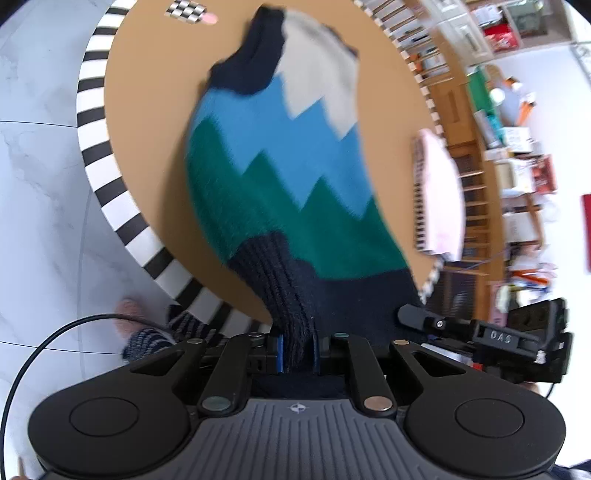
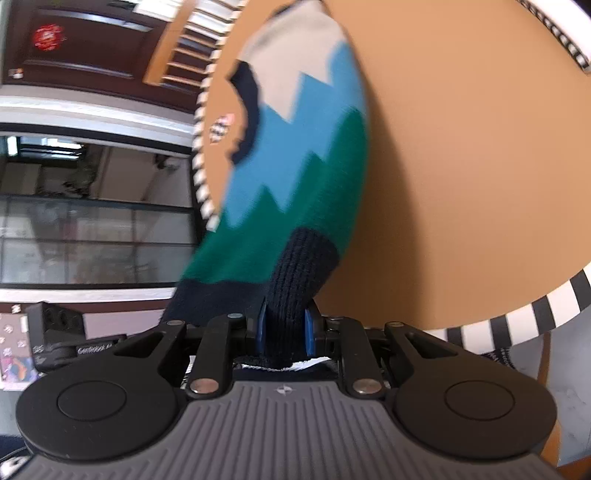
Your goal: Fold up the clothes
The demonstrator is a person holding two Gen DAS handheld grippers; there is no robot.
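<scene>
A knit sweater [image 1: 280,166] with cream, blue, green and navy zigzag bands hangs stretched over the round tan table [image 1: 147,129]. Its collar end lies far up the table and its navy hem end is raised toward me. My left gripper [image 1: 297,350] is shut on a ribbed navy part of the sweater, bunched between the blue pads. In the right wrist view the same sweater [image 2: 306,155] slopes up from the table [image 2: 461,166], and my right gripper [image 2: 284,328] is shut on another ribbed navy part. The right gripper's body [image 1: 517,336] shows at the left view's right edge.
The table has a black-and-white striped rim [image 1: 96,158]. A folded pink garment [image 1: 439,192] lies near its right edge, and a small checkered marker [image 1: 186,11] lies at the far side. A person's slippered foot [image 1: 129,317] stands on the white floor. Shelves and clutter line the room behind.
</scene>
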